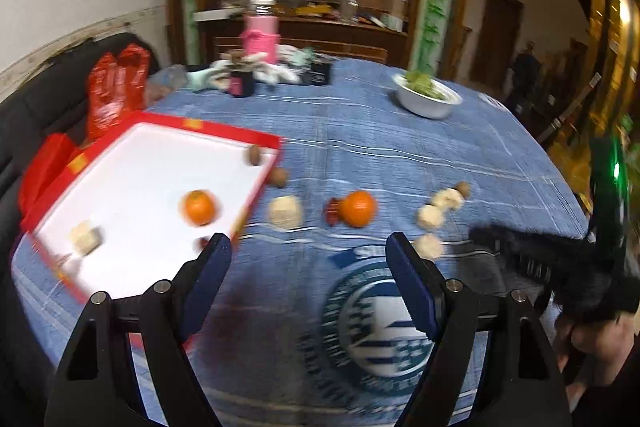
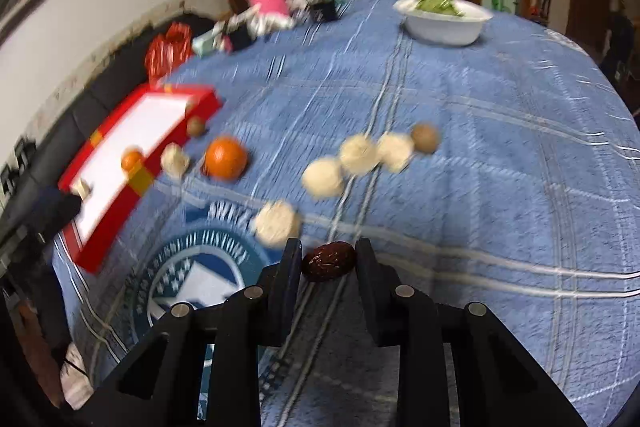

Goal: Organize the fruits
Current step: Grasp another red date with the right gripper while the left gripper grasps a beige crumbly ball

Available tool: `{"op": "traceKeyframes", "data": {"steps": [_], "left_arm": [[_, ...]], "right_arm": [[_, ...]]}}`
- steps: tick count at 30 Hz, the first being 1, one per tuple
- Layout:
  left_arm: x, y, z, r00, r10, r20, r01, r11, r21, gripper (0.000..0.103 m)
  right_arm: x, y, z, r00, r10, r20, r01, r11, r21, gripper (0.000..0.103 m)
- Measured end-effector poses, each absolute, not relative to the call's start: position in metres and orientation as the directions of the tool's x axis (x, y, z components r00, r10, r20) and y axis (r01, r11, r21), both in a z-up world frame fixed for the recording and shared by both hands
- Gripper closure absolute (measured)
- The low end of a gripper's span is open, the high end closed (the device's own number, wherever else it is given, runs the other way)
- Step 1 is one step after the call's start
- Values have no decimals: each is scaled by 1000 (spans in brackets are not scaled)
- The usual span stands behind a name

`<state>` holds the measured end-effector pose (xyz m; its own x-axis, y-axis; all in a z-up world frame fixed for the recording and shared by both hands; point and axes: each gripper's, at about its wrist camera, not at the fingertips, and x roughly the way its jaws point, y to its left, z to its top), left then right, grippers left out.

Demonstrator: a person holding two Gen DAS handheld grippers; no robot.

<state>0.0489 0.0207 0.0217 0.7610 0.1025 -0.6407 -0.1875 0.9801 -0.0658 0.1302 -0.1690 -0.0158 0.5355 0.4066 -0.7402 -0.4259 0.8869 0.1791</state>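
Here, blue tablecloth (image 1: pixel 360 131) lay under both claws. Red tray (image 1: pixel 224 131) sat ahead-left of left claw (image 1: pixel 308 247), jaws wide, nothing between; orange (image 1: pixel 199 207) inside tray. Right claw (image 2: pixel 328 251) pinched brown date (image 2: pixel 329 261) between fingertips, above cloth.

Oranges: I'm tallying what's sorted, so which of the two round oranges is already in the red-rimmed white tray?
The round orange lying on the red-rimmed white tray; the other orange sits on the blue tablecloth.
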Motion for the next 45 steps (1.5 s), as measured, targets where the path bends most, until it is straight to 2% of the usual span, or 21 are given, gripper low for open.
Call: {"op": "traceKeyframes", "data": {"steps": [6,11,15,16,18,22,29,36,45], "left_arm": [[93,-26,2,700,13,-714,-81,995,-62,23],[117,-52,-12,673,28,-739,-57,998,-15,24],[131,-63,-27,624,35,-781,-41,999,11,45],[133,-65,-31,611,41,-791,-37,999,23,61],[137,-64,-36,590,35,-807,-40,999,14,77],[126,-61,-33,600,33,-799,-43,999,10,78],[89,-25,-12,676,33,-736,-117,991,-63,77],[57,19,-5,740,138,-658,-260,961,-91,77],[58,22,-24,713,134,-688,-268,959,-91,77]], "right_arm": [[154,-219,-17,583,497,-643,-327,868,374,74],[151,-227,-5,636,493,-593,-326,869,372,74],[152,-226,-5,624,506,-595,-331,861,386,74],[152,-225,-5,625,508,-593,-334,860,385,74],[151,-224,-5,625,511,-590,-338,858,386,74],[152,-225,-7,623,512,-592,-336,858,388,74],[150,-221,-7,624,509,-593,-350,861,370,74],[143,-209,-7,632,494,-597,-386,869,311,74],[140,-200,-8,630,491,-602,-413,868,276,74]]}}
